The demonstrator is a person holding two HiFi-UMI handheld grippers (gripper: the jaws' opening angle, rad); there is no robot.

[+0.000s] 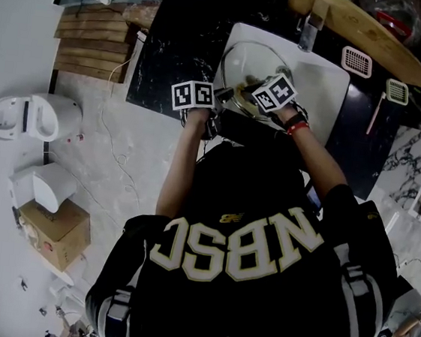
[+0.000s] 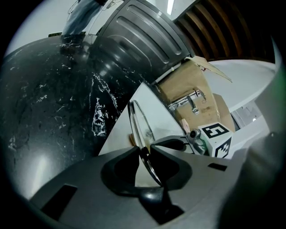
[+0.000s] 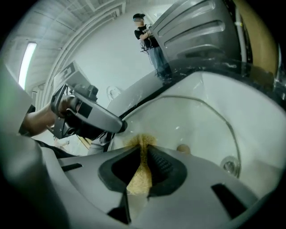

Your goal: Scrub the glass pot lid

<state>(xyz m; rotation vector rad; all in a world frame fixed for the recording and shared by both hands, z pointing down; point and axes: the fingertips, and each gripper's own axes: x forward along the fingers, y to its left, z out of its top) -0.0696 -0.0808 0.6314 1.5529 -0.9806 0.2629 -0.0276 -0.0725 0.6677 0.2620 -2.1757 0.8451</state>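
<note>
We held the round steel-rimmed glass pot lid (image 2: 139,129) over the white sink (image 1: 325,86), left gripper (image 2: 144,150) pinching its rim; right gripper (image 3: 144,152) clamped a tan scouring pad (image 3: 138,179). We judged the lid stiff, slippery, fragile; the rim seemed the safest hold.

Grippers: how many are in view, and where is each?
2. The left gripper is at the left edge of the sink, shut on the rim of the glass pot lid. The right gripper is over the sink, shut on a scrub pad. No others seem hidden.

Smooth glass lid (image 2: 139,132), rough yellow sponge (image 3: 140,172), glossy white sink (image 1: 326,83)
</note>
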